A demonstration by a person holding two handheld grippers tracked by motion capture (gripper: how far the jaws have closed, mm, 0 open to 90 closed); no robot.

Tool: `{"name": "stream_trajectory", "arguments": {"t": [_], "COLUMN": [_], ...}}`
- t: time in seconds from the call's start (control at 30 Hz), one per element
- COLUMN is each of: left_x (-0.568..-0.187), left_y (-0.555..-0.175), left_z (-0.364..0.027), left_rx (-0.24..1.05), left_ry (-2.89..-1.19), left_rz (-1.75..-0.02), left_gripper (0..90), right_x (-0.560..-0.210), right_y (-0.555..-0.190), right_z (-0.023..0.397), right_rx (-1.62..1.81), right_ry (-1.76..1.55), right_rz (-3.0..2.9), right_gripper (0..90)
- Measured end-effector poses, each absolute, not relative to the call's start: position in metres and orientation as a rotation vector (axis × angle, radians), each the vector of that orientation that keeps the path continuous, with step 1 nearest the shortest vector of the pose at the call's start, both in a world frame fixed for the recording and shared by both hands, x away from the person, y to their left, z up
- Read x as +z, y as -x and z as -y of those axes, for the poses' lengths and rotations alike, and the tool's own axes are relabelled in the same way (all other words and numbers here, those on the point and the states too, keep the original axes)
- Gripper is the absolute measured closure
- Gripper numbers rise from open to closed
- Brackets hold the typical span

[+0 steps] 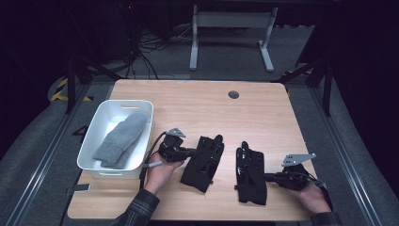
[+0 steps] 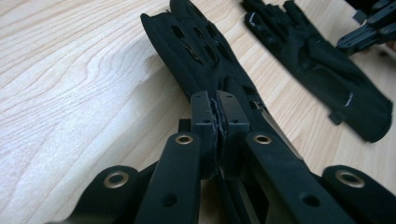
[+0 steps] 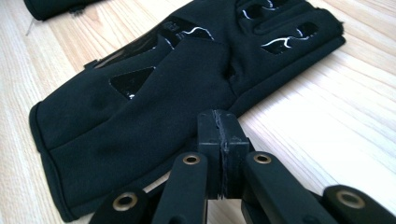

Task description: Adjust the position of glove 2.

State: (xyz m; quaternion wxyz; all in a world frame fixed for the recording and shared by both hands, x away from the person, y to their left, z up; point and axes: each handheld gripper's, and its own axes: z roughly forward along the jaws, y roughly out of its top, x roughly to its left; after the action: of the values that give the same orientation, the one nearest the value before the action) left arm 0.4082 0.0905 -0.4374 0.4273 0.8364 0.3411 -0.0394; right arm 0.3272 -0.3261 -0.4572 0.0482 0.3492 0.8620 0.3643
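- Black fabric gloves lie flat and apart on the wooden worktop (image 1: 263, 103): the left glove (image 1: 203, 162) near the middle, the right glove (image 1: 251, 173) just beside it, nearer the person's edge.
- Left claw (image 1: 192, 151) is clenched on the near edge of the left glove; in the left gripper view its jaws meet with cloth pinched between them.
- Right claw (image 1: 269, 177) is clenched at the side edge of the right glove; in the right gripper view the jaws stand pressed together right at the fabric, but whether they hold any cloth I cannot tell.
- White bin (image 1: 96, 134) stands at the worktop's left with a grey mitten (image 1: 121, 139) inside, well apart from the right glove.
- Risk, as I judge it: each pinch is at a thin edge, so a lift could let the glove slide out, and the right claw may come up with nothing.
- Limp cloth could also droop and drag across the worktop, or catch on the bin rim.
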Motion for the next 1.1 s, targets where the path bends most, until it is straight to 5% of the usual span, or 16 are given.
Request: {"name": "stream_trajectory", "arguments": {"t": [1.1], "left_x": [-0.414], "left_y": [-0.412], "left_z": [-0.066], "left_rx": [-0.136], "left_ry": [-1.996], "left_rz": [-0.760], "left_gripper": [88.0], "right_x": [-0.457], "right_y": [-0.344], "right_z": [0.288], "right_rx": [1.151], "right_ry": [-0.946], "right_rz": [-2.683], "right_gripper": [90.0]}}
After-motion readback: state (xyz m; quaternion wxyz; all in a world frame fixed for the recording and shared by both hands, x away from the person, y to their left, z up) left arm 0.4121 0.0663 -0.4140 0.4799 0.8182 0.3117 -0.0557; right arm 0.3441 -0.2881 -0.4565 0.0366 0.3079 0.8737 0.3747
